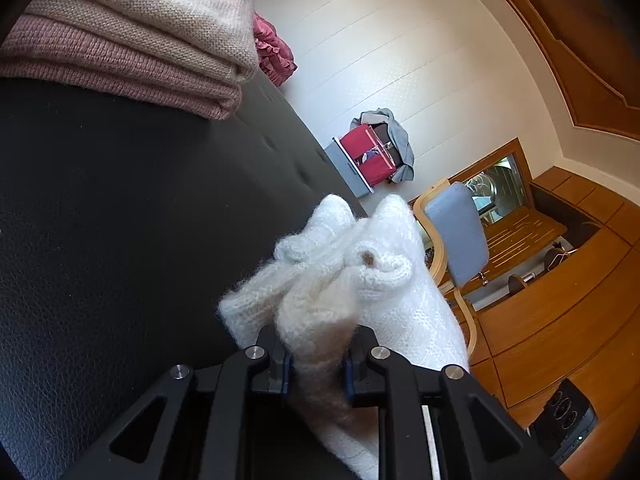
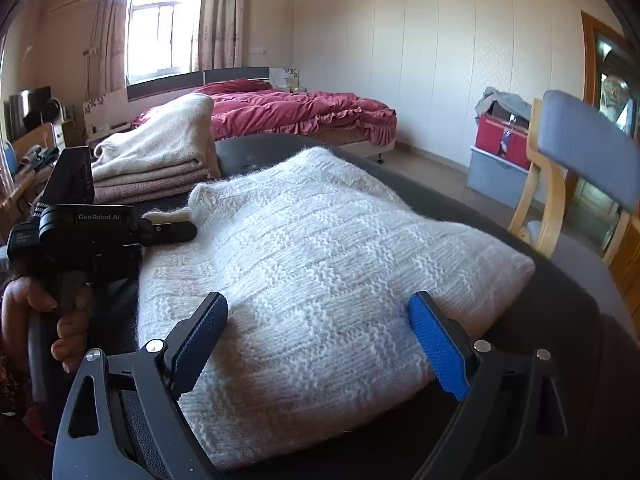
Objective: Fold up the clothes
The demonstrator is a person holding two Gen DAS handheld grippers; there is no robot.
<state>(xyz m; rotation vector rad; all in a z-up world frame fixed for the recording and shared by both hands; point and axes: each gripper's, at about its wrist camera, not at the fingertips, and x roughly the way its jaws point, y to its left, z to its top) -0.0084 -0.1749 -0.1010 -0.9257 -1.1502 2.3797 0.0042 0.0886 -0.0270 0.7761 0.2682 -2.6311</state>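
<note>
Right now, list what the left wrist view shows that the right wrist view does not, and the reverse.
Only the left wrist view: the left tongs shut on a bunched edge of the white sweater.

Only the right wrist view: the right tongs open around the sweater's near edge, the window.

Both: the sweater, the folded stack, the blue chair.

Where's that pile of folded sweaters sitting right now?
The folded pile sits at the far left of the dark table in the right wrist view, behind the white sweater, before the red bed.
</note>
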